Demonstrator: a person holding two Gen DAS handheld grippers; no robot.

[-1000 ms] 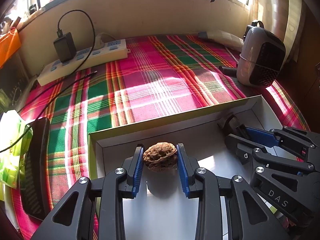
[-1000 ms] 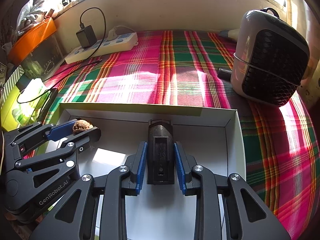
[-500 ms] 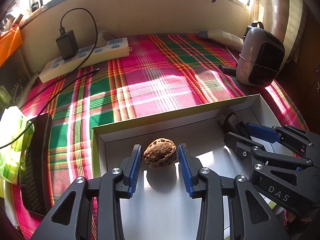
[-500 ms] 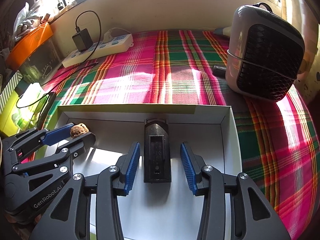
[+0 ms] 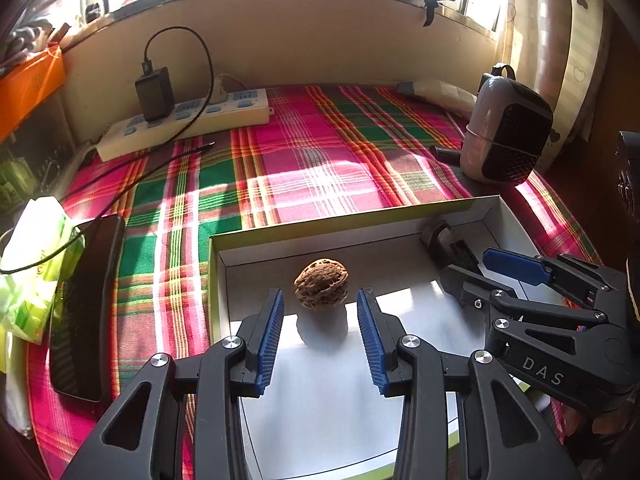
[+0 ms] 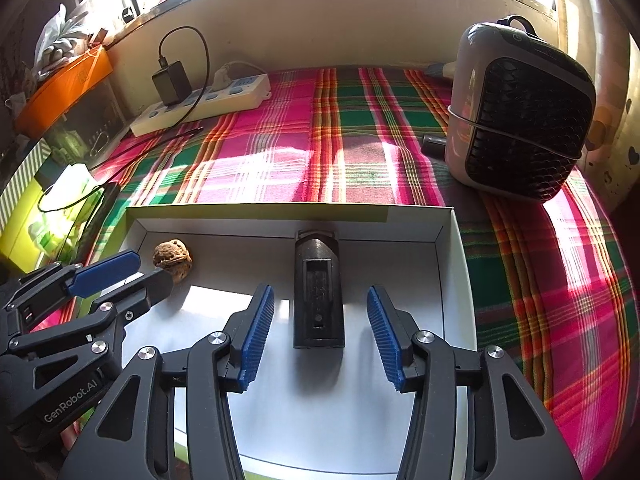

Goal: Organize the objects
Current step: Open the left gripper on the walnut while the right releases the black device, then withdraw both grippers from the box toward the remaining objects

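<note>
Left wrist view: left gripper (image 5: 320, 320) spread, its jaws having just been opening, blue ribbed pads clear of the brown wrinkled walnut (image 5: 321, 285). Walnut sits on the floor of the shallow white cardboard box (image 5: 352, 222), just beyond the fingertips and dead ahead on their centre line, near the box's far-left corner. Right gripper (image 5: 480, 266) enters from the right, nearer the black object than the nut. Any regrasp of the walnut would be a straight push forward; otherwise a clean retreat.

Right wrist view: right gripper (image 6: 320, 320) also spread, jaws just been opening, pads standing off both flanks of the oblong black plastic block (image 6: 318, 294). Block lies between them, long axis running near to far, in line with the fingers, far end close to the box's far wall (image 6: 256, 212). Nothing pinched. Plaid pink-and-green cloth (image 6: 280, 152) beyond the box.
</note>
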